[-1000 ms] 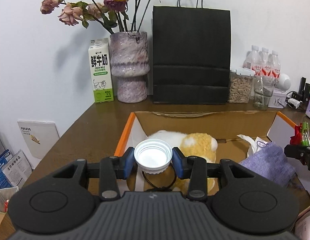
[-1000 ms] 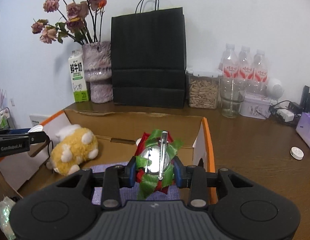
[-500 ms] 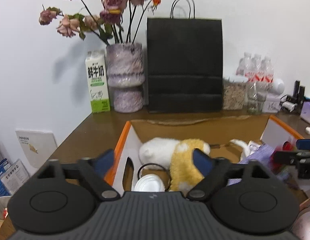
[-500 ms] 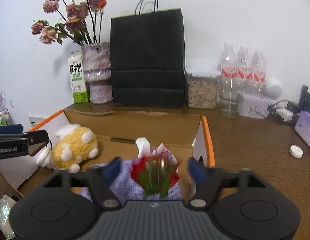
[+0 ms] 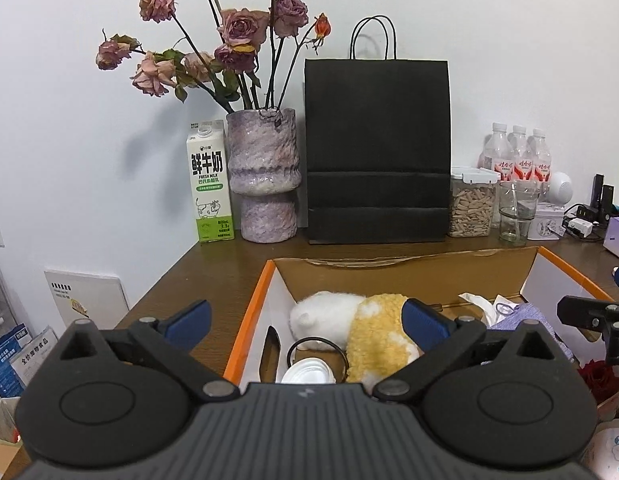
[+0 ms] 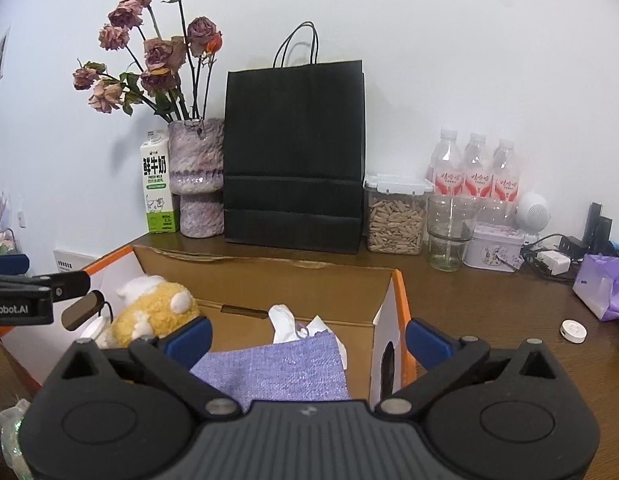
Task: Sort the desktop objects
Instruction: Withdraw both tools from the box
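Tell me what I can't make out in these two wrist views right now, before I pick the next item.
- White cap in the cardboard box: left view, lower part hidden by the left gripper body.
- Red rose: left view, partly behind the box wall; absent from the right view, presumably under the right gripper.
- Purple cloth: near end hidden likewise.
- Small print on the milk carton: too small.

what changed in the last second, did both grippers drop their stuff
Yes. The left gripper jaws have just been opening and let go of the white lid, now lying in the cardboard box beside the plush toy. The right gripper jaws opened too, releasing the red-and-green ornament, now out of its view. The purple cloth stayed put.
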`<state>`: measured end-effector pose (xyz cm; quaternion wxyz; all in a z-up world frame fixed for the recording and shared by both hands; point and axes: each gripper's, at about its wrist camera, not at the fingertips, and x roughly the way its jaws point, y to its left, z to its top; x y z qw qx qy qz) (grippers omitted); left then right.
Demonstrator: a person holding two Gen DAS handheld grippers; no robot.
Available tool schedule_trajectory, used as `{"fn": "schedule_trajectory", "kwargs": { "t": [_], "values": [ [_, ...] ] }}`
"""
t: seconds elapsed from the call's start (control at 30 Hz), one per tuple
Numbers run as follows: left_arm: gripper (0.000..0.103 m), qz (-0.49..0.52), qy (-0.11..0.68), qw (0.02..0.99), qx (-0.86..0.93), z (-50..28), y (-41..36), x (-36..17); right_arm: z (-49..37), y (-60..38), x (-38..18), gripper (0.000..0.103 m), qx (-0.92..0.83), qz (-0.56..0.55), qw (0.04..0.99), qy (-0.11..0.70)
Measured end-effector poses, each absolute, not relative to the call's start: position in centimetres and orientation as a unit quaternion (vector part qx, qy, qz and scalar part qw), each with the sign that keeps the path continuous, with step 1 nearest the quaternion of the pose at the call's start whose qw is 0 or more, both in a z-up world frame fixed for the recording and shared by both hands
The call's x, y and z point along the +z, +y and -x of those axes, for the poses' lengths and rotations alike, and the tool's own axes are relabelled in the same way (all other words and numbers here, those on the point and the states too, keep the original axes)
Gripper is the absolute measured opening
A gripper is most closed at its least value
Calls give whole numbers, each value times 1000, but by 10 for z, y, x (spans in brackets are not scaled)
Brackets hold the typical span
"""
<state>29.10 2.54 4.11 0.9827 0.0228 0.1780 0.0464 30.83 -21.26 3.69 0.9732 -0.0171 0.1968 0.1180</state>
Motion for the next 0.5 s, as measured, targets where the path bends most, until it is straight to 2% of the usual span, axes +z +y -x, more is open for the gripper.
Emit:
{"fn": "schedule_trajectory", "kwargs": {
  "t": [0.5],
  "values": [
    [103, -19, 155, 986, 63, -251, 48, 68, -259, -224, 77, 103, 140, 23, 973, 182]
  ]
}}
